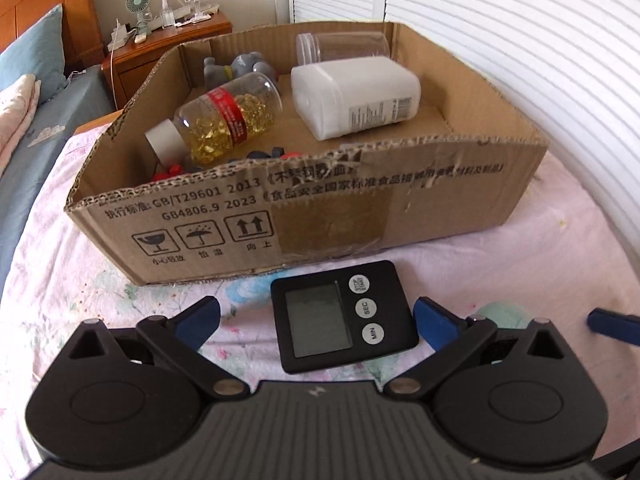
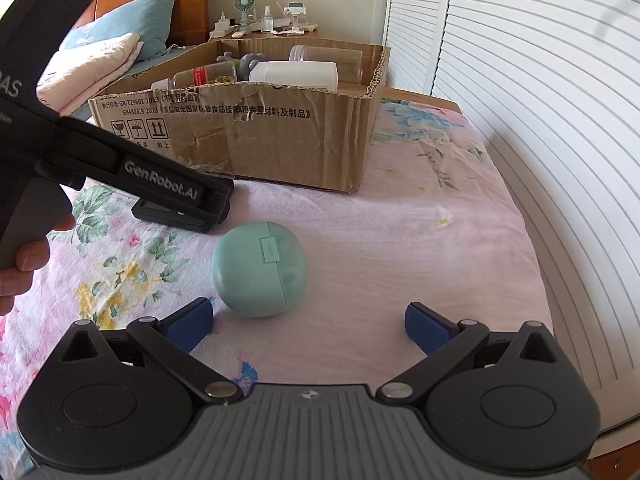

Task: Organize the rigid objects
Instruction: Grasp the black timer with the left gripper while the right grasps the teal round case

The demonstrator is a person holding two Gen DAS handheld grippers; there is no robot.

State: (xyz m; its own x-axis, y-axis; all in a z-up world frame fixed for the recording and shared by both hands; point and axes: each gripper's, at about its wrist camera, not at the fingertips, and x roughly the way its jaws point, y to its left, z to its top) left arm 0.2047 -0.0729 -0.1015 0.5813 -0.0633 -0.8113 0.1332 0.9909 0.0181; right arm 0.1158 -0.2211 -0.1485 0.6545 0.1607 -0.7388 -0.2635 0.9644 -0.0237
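Observation:
A black digital timer [image 1: 342, 316] lies flat on the pink floral sheet, between the blue pads of my open left gripper [image 1: 318, 320], not touched by them. In the right wrist view the timer [image 2: 172, 214] is partly hidden under the left gripper's body. A mint green earbud case [image 2: 260, 270] lies just ahead of my open right gripper [image 2: 308, 320], nearer its left pad. An open cardboard box [image 1: 400, 208] behind the timer holds a capsule bottle [image 1: 224, 120], a white bottle [image 1: 356, 96], a clear jar [image 1: 344, 46] and a grey toy [image 1: 240, 66].
The box also shows in the right wrist view [image 2: 280, 132]. A white louvred wall [image 2: 540, 120] runs along the right. Pillows [image 2: 100, 64] and a wooden nightstand [image 1: 168, 44] with a small fan lie behind. The bed's edge [image 2: 548, 280] is at the right.

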